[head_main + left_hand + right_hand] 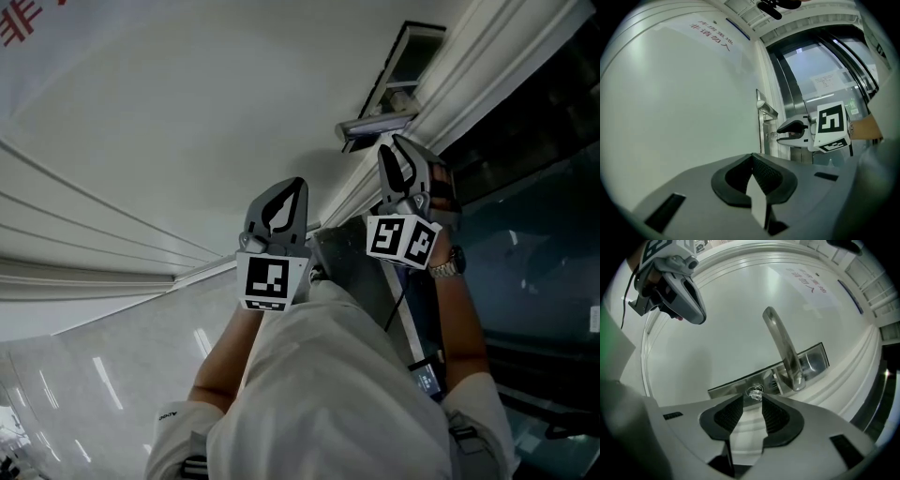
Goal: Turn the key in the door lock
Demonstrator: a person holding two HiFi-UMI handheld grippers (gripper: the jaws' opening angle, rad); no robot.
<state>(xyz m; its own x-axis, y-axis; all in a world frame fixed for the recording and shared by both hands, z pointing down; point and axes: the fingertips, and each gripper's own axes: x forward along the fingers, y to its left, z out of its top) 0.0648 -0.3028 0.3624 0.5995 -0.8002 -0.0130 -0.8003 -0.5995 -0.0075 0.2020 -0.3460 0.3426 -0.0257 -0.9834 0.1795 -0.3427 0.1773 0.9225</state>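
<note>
R gripper [752, 399] has its jaws spread, pads not pressing anything. The key [754, 391] sits in the lock plate [726, 386] right at the jaw tips, centred on the gap btwn them, w/ the door handle [785, 348] just beyond, up & right of the tips. L gripper [752, 157] has its jaws pressed together, empty, facing the white door [684, 117]; the key is well off to its right.

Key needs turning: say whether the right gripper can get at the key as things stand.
Probably yes: the right gripper, jaws apart, points straight at the key, nothing between; the door handle lies to one side.
</note>
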